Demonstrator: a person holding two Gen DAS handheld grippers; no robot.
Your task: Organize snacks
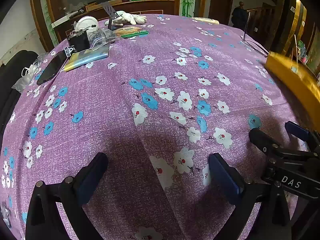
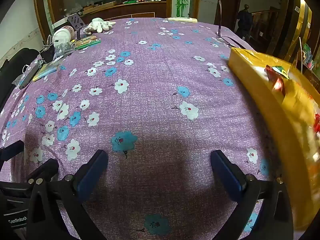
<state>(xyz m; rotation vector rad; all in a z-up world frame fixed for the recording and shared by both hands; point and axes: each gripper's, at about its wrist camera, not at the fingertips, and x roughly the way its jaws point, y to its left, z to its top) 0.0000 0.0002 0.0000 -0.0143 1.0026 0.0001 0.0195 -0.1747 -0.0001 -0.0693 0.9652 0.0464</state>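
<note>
Snack packets (image 2: 277,78) sit inside yellow box (image 2: 266,100), off to the right of right gripper (image 2: 159,163) fingers, not touching. Right gripper jaws spread wide, nothing between them, just purple floral tablecloth (image 2: 156,76). Left gripper (image 1: 158,167) same: wide open, empty, over cloth. White gloves (image 1: 130,18) far ahead-left.

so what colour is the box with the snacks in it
Yellow, a glossy golden shade. The box shows best in the right wrist view, at the right edge.
</note>
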